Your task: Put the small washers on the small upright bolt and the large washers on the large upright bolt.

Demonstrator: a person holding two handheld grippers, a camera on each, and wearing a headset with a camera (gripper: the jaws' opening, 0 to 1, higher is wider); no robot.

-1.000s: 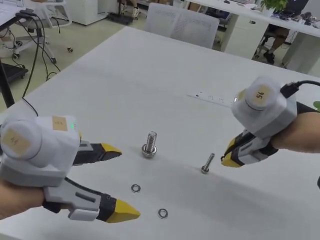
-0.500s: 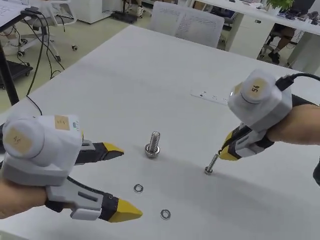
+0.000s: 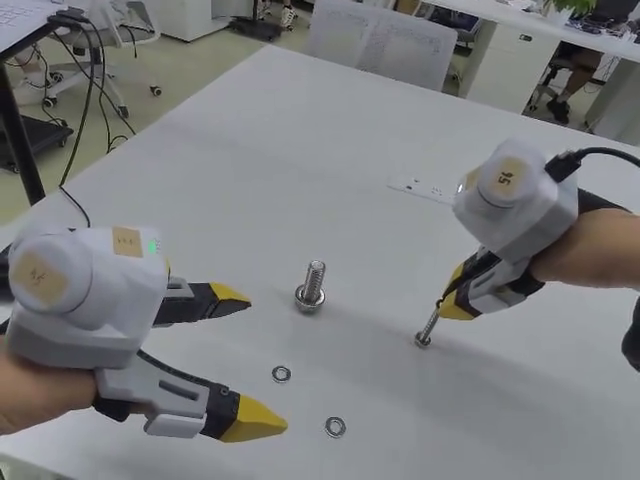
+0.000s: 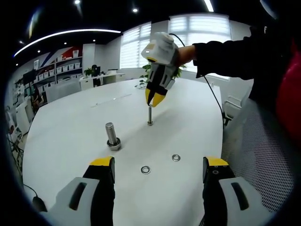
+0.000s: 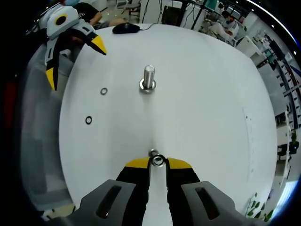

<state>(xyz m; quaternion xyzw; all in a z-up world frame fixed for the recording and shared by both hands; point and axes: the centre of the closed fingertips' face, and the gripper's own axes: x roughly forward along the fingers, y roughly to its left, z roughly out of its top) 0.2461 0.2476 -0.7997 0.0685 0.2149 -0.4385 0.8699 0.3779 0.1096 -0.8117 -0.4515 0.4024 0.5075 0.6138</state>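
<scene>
"Left gripper (image 3: 257,361)?"
"Jaws spread wide, low over the table (image 3: 300,150). Two loose washers (image 3: 281,374) (image 3: 335,427) lie just beside its tips."
"And further right?"
"Large bolt (image 3: 311,285) upright mid-table, then the small bolt (image 3: 425,331). Right gripper (image 3: 455,308) sits at its top, pinching a washer (image 5: 158,160)."

Round sticker (image 3: 508,178) on my right tongs (image 3: 455,305): two dark digits, turned sideways. They look like 15, but I can't be sure.
Round sticker (image 3: 38,278) on my left tongs (image 3: 262,360): faint dark marks, too blurred for me to read.
Square sticker (image 3: 127,241) on my left tongs: tan, with nothing I can make out on it.
White strip (image 3: 425,187) lying on the worktop (image 3: 300,150): a row of tiny dark marks, too small to read.
</scene>
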